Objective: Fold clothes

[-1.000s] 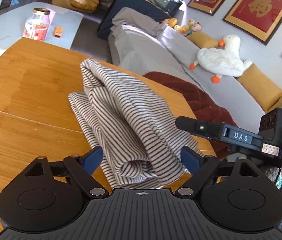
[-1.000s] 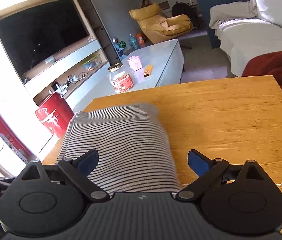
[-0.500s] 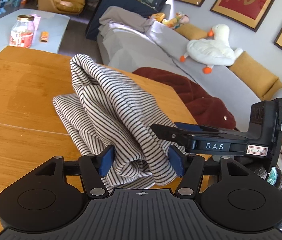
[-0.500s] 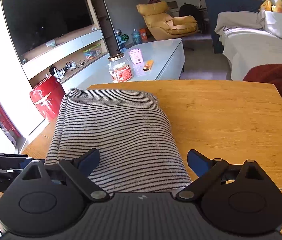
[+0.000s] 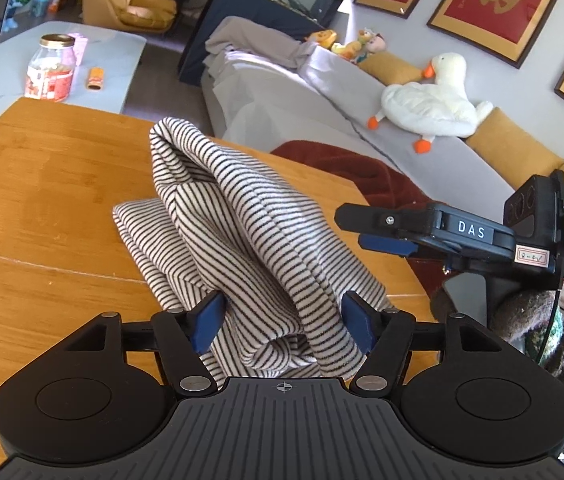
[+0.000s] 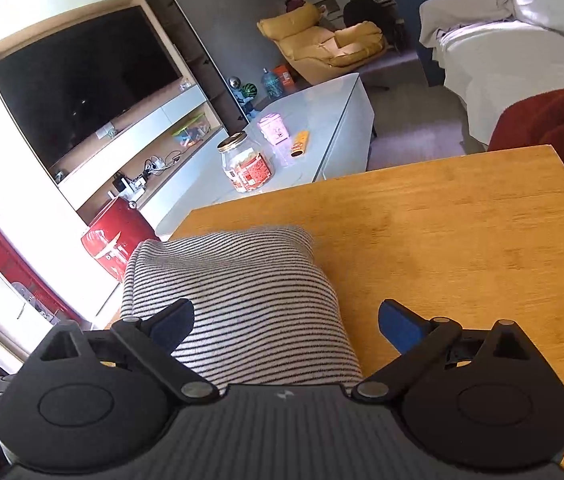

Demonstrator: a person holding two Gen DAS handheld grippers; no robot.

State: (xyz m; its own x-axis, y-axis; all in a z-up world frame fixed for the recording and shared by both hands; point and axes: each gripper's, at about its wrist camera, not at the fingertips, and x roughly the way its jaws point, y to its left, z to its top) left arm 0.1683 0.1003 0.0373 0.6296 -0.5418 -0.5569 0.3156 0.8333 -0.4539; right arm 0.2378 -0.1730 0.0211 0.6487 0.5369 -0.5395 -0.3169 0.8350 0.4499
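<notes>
A black-and-white striped garment (image 5: 242,216) lies bunched on the wooden table (image 5: 42,200), one thick fold rising in a ridge toward me. My left gripper (image 5: 282,320) has that fold between its blue pads (image 5: 210,318). Both pads still touch the cloth while the jaws are opening. My right gripper (image 6: 285,324) stands open over the near end of the garment (image 6: 242,280), its left pad above the cloth and its right pad above bare wood. From the left wrist view, the right gripper (image 5: 361,228) hovers to the right of the ridge, apart from it.
Beyond the table's far edge stands a white coffee table (image 6: 321,120) with a glass jar (image 6: 246,164). A dark red blanket (image 5: 361,172) and a grey sofa (image 5: 321,100) with a plush goose (image 5: 429,108) lie to the right. A sleeve (image 5: 541,332) holds the right gripper.
The left jaws came in from wide apart onto the striped fold, then eased out slightly. The right gripper slid toward the ridge and drew back again.
</notes>
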